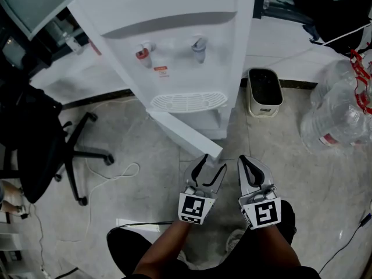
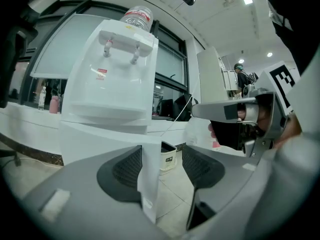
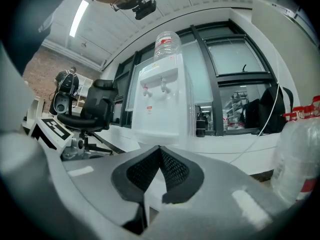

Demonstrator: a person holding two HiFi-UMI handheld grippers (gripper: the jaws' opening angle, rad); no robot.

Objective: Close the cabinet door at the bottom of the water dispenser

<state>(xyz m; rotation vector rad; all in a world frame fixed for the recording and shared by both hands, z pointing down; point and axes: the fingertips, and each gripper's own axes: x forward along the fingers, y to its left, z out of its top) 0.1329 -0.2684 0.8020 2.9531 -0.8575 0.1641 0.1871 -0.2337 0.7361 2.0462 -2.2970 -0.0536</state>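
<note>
The white water dispenser stands at the top of the head view. Its bottom cabinet door is swung open toward me. My left gripper is open and straddles the door's free edge. In the left gripper view the door edge stands upright between the jaws, close against the left pad and apart from the right pad. My right gripper hovers just right of the door with its jaws shut on nothing. In the right gripper view its pads meet at the tips, and the dispenser is ahead.
A black office chair stands to the left, with a white cable on the floor beside it. A white bin sits right of the dispenser. Large clear water bottles lie at the far right. My legs fill the bottom edge.
</note>
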